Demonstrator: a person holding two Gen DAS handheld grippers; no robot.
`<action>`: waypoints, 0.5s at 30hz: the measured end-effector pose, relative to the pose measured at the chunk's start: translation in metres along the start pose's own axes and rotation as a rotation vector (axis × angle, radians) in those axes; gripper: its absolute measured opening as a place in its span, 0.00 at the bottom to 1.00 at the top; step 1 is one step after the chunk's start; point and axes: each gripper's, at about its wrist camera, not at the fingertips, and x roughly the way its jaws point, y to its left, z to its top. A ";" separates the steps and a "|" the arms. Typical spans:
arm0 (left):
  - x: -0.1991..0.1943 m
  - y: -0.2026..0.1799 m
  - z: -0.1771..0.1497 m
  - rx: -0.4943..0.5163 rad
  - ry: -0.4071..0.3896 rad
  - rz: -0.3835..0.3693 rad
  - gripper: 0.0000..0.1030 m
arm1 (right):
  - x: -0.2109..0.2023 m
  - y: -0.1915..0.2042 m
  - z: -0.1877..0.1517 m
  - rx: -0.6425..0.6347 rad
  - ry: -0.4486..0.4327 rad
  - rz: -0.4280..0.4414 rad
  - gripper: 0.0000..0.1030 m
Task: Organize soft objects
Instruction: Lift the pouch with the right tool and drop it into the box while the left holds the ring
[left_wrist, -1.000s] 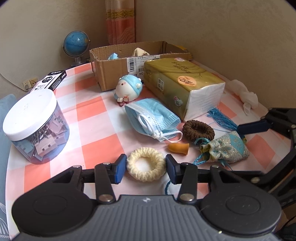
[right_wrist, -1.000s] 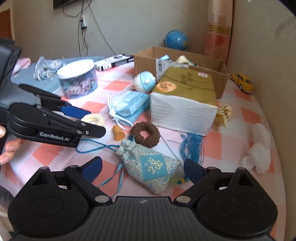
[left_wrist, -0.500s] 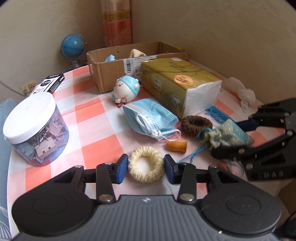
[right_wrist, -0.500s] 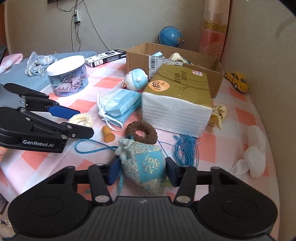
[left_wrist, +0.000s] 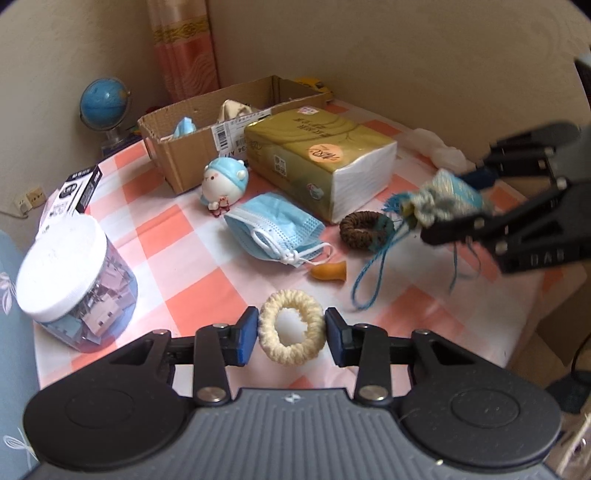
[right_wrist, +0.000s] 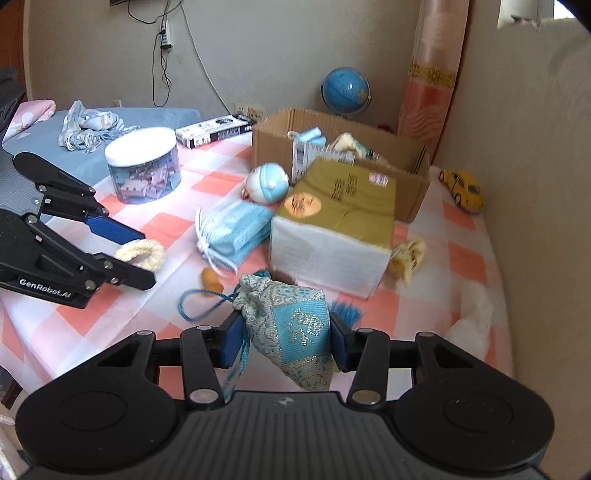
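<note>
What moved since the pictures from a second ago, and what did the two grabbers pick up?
The right gripper closed on the blue brocade pouch and lifted it off the table, its cord dangling. The left gripper closed on the cream scrunchie, apparently lifting it a little. The face mask, brown scrunchie, tissue pack and cardboard box stayed put.

A cream knitted ring scrunchie (left_wrist: 291, 326) is seen between blue-padded black fingers (left_wrist: 246, 335). A light-blue and silver brocade drawstring pouch (right_wrist: 295, 332) with a blue cord is noted. The orange-and-white checked tablecloth (left_wrist: 177, 229) is covered by a pale-blue pleated face mask (left_wrist: 273, 229), a dark-brown ring scrunchie (left_wrist: 360, 230), an olive-gold tissue pack (left_wrist: 317, 162) with an orange round label, and a brown cardboard box (right_wrist: 332, 147). A blue globe (right_wrist: 345, 90) and a yellow toy car (right_wrist: 463, 188) are recorded.
</note>
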 end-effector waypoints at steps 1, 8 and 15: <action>-0.003 0.000 0.001 0.006 0.000 -0.004 0.37 | -0.004 -0.001 0.003 -0.009 -0.007 -0.006 0.51; -0.012 -0.002 0.004 0.030 -0.014 -0.028 0.37 | -0.027 -0.018 0.032 -0.040 -0.068 -0.055 0.51; -0.014 -0.004 0.006 0.039 -0.040 -0.043 0.37 | -0.032 -0.044 0.082 -0.064 -0.133 -0.104 0.51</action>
